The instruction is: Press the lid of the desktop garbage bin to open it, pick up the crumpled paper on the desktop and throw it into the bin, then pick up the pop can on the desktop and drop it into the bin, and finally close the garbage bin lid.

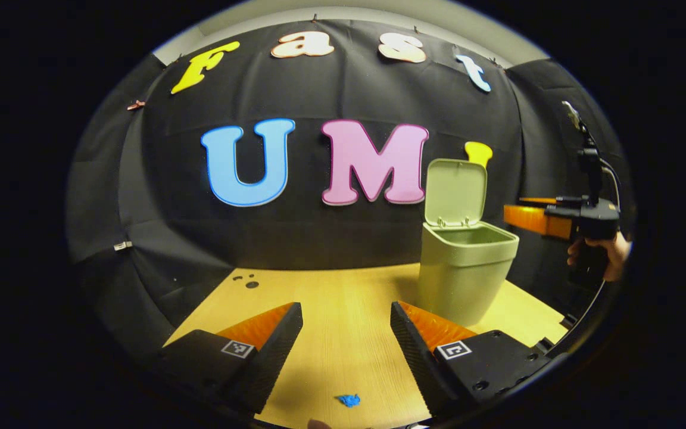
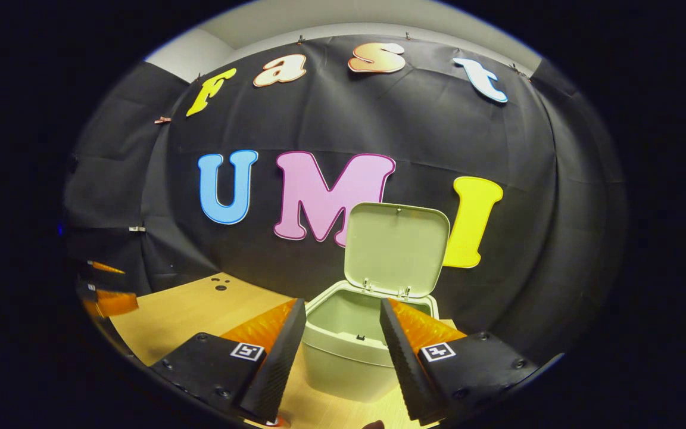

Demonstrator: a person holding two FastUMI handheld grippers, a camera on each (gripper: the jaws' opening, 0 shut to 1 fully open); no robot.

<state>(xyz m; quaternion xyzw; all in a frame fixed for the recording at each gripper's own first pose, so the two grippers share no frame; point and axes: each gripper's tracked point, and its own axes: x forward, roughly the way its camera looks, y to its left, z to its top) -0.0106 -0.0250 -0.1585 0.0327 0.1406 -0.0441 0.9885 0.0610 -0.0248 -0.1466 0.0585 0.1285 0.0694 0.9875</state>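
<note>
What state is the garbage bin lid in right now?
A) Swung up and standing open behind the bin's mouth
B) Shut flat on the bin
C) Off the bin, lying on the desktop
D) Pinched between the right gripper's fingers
A: in the right gripper view the lid stands upright on its hinge behind the open mouth of the garbage bin, and the right gripper is open in front of it, touching nothing.

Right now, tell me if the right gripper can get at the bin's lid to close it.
Probably yes. The right gripper hangs open in front of the bin, the raised lid stands just beyond, nothing between.
</note>
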